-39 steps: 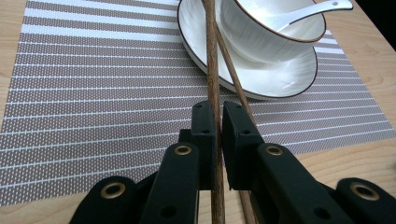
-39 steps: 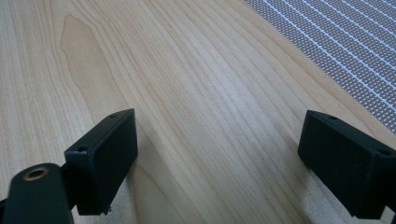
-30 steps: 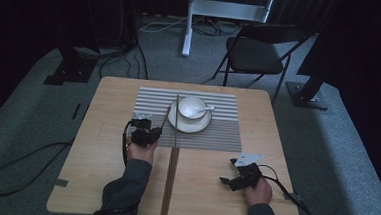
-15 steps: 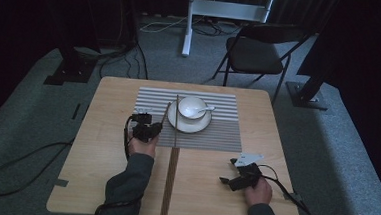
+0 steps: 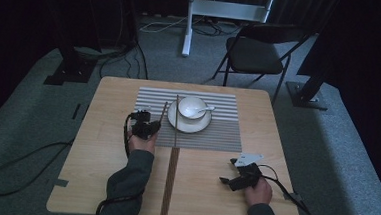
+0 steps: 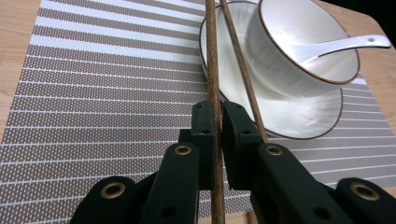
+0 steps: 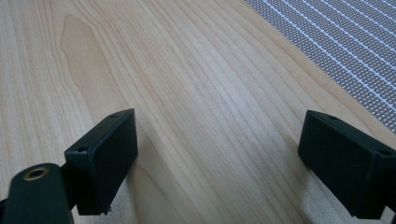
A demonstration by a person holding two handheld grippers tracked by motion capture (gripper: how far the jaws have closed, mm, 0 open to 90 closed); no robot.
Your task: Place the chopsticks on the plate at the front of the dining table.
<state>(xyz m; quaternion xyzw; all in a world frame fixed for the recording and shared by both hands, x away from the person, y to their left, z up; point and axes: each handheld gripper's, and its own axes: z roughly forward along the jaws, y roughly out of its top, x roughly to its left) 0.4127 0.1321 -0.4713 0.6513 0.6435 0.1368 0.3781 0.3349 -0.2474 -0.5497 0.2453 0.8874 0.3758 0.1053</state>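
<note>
My left gripper (image 6: 218, 122) is shut on a dark wooden chopstick (image 6: 212, 60) that points away over the striped placemat (image 6: 93, 93) toward the white saucer (image 6: 303, 116). A second chopstick (image 6: 239, 56) lies slanted against the saucer's rim, next to the white bowl (image 6: 289, 60) holding a white spoon (image 6: 345, 44). From above, the left gripper (image 5: 146, 126) sits at the placemat's (image 5: 217, 131) near-left part, with the held chopstick (image 5: 164, 110) angled toward the bowl (image 5: 193, 106). My right gripper (image 7: 219, 144) stands open over bare wood, at the table's near right (image 5: 231, 179).
The other chopstick (image 5: 176, 116) crosses the saucer's left rim. A dark seam (image 5: 168, 186) runs down the middle of the wooden table (image 5: 99, 172). A folding chair (image 5: 254, 54) and floor cables (image 5: 19, 169) lie beyond the table's edges.
My left gripper has crept slightly toward the bowl with the chopstick still held. The right gripper has stayed where it was.
</note>
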